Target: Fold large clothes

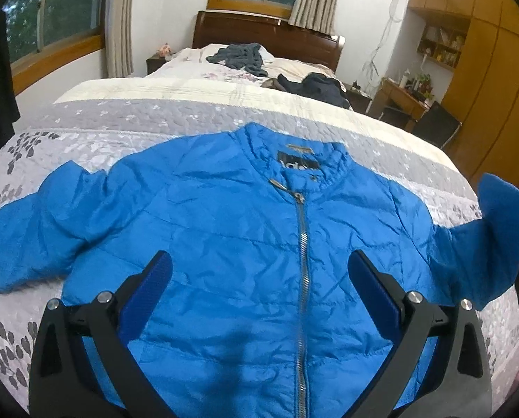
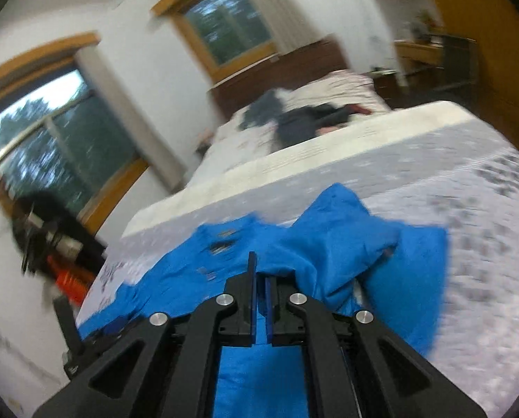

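Bedroom with a quilted bed (image 1: 127, 118): a blue jacket (image 1: 224, 230) lay zipped and face up across it. Left tongs (image 1: 259, 271) hovered wide apart above its chest. Right tongs (image 2: 261, 275) were pinched on its lifted sleeve (image 2: 329, 244). Dark clothes (image 1: 242, 55) lay farther back.

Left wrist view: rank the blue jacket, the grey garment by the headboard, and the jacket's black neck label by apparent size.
1. blue jacket, nearest the camera, so enlarged
2. grey garment, far off, so true size is unsure
3. black neck label
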### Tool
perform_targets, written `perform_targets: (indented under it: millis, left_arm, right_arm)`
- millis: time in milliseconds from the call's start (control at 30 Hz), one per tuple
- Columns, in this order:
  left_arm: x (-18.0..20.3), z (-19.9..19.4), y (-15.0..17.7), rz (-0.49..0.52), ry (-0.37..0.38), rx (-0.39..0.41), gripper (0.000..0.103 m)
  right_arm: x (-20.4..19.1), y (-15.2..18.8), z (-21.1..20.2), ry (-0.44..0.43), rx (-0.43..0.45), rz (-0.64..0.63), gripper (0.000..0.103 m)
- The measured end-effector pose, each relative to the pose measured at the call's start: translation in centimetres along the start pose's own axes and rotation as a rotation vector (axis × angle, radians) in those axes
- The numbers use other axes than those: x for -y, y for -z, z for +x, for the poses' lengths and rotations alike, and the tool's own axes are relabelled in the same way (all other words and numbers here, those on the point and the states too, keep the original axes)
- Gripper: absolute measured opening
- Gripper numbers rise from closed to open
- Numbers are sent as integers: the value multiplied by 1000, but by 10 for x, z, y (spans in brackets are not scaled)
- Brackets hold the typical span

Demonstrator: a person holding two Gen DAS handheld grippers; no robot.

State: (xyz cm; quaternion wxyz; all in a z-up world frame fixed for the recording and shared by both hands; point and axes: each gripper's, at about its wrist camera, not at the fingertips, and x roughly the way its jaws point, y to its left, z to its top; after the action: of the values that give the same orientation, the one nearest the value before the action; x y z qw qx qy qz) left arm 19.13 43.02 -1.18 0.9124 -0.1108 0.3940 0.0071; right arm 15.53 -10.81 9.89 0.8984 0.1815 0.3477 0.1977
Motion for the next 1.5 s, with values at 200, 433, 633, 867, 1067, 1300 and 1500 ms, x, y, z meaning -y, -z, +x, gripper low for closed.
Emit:
perform_targets:
  millis: [200, 433, 633, 867, 1067, 1300, 1500]
  left_arm:
    - [-19, 6, -7, -46, -25, -6, 100]
    - [-37, 20, -11, -103, -47, -33, 100]
    - [-36, 34, -6, -95, -35, -78, 100]
    - [-15, 34, 2, -48, 14, -101, 100]
    - [41, 43, 4, 44, 136, -220, 100]
    - [78, 92, 6, 60, 95, -340, 100]
    - [86, 94, 3, 42, 161, -331, 53]
  right_arm:
    - [-63, 25, 68, -75, -129, -101, 3]
    - [-98, 78, 135, -114, -333, -201, 10]
    - [-107, 97, 122, -134, -365, -320, 38]
    - [-72, 48, 56, -30, -207, -237, 55]
    - [-17, 20, 33, 62, -141, -92, 56]
    - [10, 7, 40, 85, -149, -19, 56]
    - [28, 6, 40, 129, -147, 12, 59]
